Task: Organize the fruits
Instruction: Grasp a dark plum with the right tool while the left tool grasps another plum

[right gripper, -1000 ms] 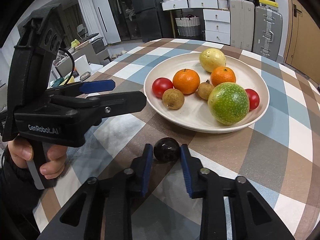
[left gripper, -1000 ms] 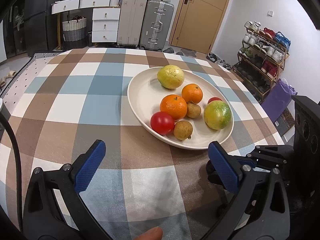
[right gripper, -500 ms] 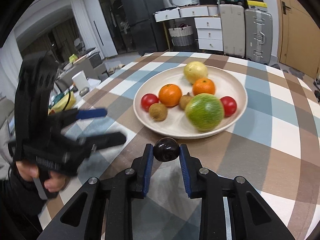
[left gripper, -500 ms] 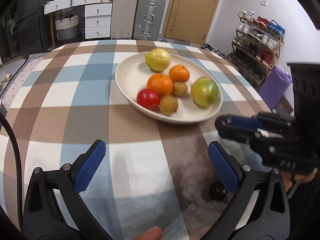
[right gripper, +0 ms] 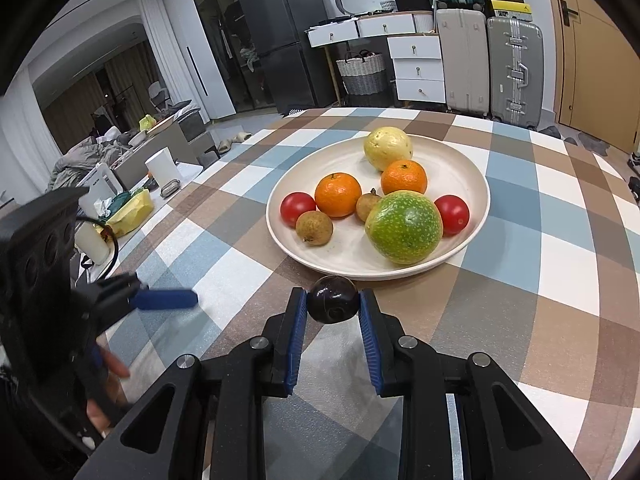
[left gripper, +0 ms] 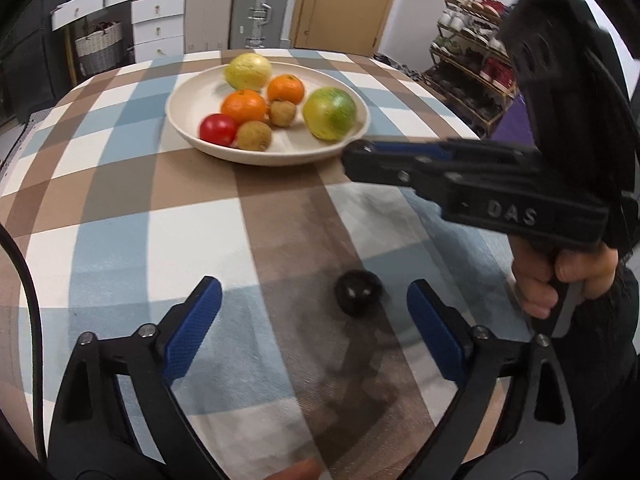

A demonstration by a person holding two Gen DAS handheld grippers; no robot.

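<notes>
Right gripper [right gripper: 333, 297]: pads clamped on the held dark fruit [right gripper: 333, 300], lower centre of the right wrist view
Held fruit to plate [right gripper: 452, 168]: plate rim lies just beyond the fingertips, straight up-frame; a bare patch shows at the near rim
Left gripper [left gripper: 314, 286]: fingers apart; jaws have just been closing, pads touching nothing
Loose dark fruit [left gripper: 358, 292]: on the tablecloth [left gripper: 120, 248], between the left fingers, right of centre and close to the right-hand pad
Long axis: none, both fruits are near round
Nearer hand: left, for the loose fruit
Judged next move: shift the left gripper towards frame right to centre the fruit before closing; an off-centre squeeze may roll it away
</notes>
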